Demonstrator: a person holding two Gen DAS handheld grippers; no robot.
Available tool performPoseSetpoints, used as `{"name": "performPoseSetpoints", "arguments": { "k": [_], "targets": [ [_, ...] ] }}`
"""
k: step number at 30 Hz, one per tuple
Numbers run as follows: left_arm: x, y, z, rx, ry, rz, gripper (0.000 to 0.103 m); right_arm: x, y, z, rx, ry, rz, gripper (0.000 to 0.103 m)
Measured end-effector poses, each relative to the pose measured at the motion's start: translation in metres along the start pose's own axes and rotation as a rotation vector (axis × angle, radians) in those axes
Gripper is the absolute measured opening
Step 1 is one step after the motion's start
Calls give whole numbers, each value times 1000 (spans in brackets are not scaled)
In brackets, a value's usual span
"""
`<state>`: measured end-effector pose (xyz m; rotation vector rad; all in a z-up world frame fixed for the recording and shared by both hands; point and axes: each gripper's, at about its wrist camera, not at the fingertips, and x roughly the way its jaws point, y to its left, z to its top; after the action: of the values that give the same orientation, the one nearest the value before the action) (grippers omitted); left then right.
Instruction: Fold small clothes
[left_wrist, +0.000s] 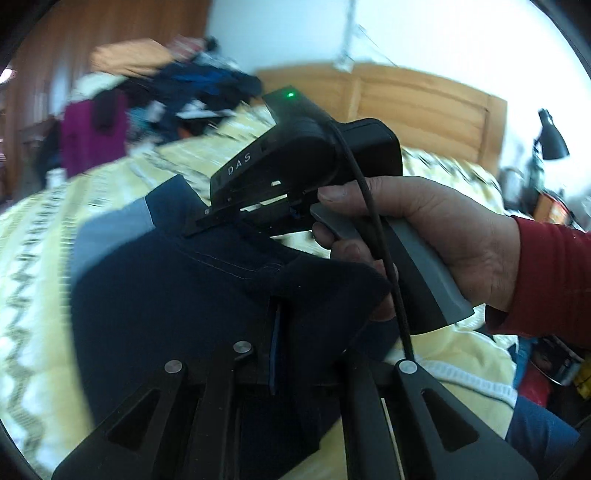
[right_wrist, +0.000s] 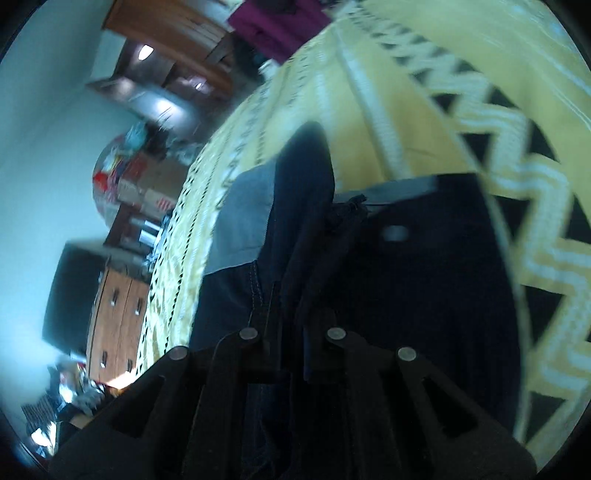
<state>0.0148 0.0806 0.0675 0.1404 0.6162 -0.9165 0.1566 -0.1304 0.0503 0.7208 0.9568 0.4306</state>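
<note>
A small dark navy garment (left_wrist: 177, 295) with a grey panel (left_wrist: 110, 229) hangs lifted over the bed. My left gripper (left_wrist: 275, 325) is at the bottom of the left wrist view, shut on a fold of the navy cloth, with a thin blue pad showing between the fingers. The right gripper (left_wrist: 201, 223), held by a hand (left_wrist: 424, 229) in a red sleeve, pinches the garment's upper edge. In the right wrist view that gripper (right_wrist: 291, 317) is shut on bunched navy fabric (right_wrist: 406, 277), with the grey panel (right_wrist: 240, 221) to the left.
A yellow blanket with zigzag bands (left_wrist: 37, 277) covers the bed (right_wrist: 424, 92). A pile of mixed clothes (left_wrist: 166, 88) lies at the far left by the wooden headboard (left_wrist: 406, 96). A black lamp (left_wrist: 550, 136) stands on the right. A wooden drawer unit (right_wrist: 114, 314) stands beside the bed.
</note>
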Motion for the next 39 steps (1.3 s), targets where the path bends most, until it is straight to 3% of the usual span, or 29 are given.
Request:
{"name": "performPoseSetpoints", "arguments": {
  "k": [5,10,18,21,22,24,27,31,35,39],
  "targets": [
    [60,-20,12,2,99,-86,9,-4,-63,0,113,22,19,6],
    [111,-43,8,22,194,-95,12,1,-85,-6,148,35,32,6],
    [127,-51,-11,61,225,-83,16,7,-96,-8,152,75,42,5],
    [115,-50,-12,66,234,-82,16,-5,-90,-9,179,102,53,17],
    [106,-54,-11,75,228,-83,16,-17,-85,-14,158,104,42,35],
    [69,-61,-12,106,190,-75,18,-34,-79,-27,156,101,68,50],
    [14,-61,-23,107,144,-36,28,-60,-73,-52,138,85,61,57],
    [-46,-45,-48,54,105,117,33,-73,-63,-87,114,100,30,61],
    [-59,-16,-70,-36,142,216,33,-71,-56,-107,76,128,-19,61],
    [-48,-3,-78,-57,153,217,33,-68,-64,-106,121,119,14,62]
  ]
}}
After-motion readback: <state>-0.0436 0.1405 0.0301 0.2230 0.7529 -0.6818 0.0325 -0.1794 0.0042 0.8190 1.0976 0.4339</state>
